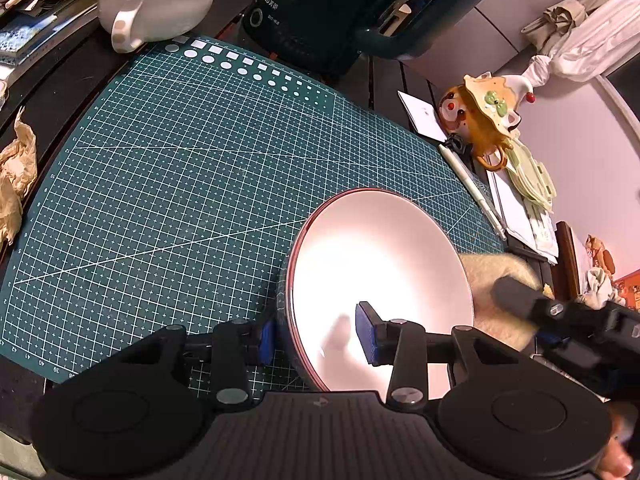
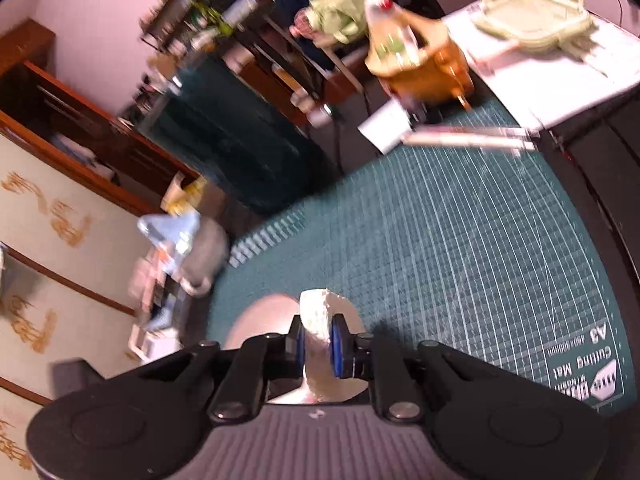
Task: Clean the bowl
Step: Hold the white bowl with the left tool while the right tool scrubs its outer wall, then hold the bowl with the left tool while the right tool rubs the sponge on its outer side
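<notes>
1. Your left gripper point(image 1: 318, 338) has its jaws partly open, and they pinch the near rim of the bowl point(image 1: 384, 264). One blue pad is outside the wall and one is inside.
2. The bowl is pale pink inside with a dark red edge. It sits on the green cutting mat point(image 1: 180, 168), near the mat's right side, and it looks tipped up a little toward you.
3. Your right gripper point(image 2: 316, 346) has its jaws squeezed almost all the way shut on a soft cream cloth point(image 2: 318, 320).
4. In the left wrist view, the cloth point(image 1: 496, 276) lies over the right edge of the bowl, and the right gripper comes in from the right.
5. The right wrist view is blurry, so you can only just see the bowl point(image 2: 260, 320) under the cloth.
6. A white teapot point(image 1: 156, 0) with a blue lid stands on the tabletop past the far corner of the mat.
7. An orange clown teapot point(image 1: 480, 120) stands beside the mat's right edge, well apart from the bowl.
</notes>
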A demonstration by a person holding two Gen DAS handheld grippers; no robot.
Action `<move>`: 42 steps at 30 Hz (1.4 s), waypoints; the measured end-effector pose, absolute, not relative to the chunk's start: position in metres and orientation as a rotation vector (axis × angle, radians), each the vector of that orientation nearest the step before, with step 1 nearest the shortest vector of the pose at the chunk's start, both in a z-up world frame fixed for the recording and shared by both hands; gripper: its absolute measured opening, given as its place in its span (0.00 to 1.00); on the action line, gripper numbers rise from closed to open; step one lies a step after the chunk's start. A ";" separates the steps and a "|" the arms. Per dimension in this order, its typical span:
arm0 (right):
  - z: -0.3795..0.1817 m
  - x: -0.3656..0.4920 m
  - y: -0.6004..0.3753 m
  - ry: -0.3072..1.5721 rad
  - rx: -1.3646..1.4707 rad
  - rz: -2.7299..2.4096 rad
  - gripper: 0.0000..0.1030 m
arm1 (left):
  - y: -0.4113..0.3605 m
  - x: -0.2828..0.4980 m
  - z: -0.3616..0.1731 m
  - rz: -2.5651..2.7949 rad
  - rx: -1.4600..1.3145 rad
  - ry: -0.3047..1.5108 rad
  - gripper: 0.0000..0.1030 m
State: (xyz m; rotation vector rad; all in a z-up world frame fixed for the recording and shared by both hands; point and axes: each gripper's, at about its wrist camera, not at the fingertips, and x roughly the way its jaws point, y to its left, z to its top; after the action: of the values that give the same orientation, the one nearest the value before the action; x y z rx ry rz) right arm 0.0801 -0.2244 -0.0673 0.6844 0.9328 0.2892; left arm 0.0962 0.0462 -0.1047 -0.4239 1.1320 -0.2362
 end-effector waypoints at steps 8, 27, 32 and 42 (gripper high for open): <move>-0.069 0.080 -0.223 0.929 0.683 0.290 0.12 | 0.046 0.097 -0.105 -0.237 -0.417 1.132 0.38; -0.066 0.081 -0.225 0.919 0.684 0.297 0.12 | 0.047 0.098 -0.107 -0.242 -0.407 1.134 0.38; -0.052 0.077 -0.233 0.871 0.718 0.314 0.12 | 0.046 0.098 -0.106 -0.242 -0.404 1.133 0.38; -0.058 0.079 -0.230 0.899 0.712 0.303 0.12 | 0.045 0.097 -0.105 -0.242 -0.398 1.133 0.38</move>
State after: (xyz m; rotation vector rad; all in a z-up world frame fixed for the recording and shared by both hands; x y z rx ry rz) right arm 0.0793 -0.2303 -0.0584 0.7116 0.8992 0.3027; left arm 0.0973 0.0450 -0.1054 -0.3984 1.1329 -0.2425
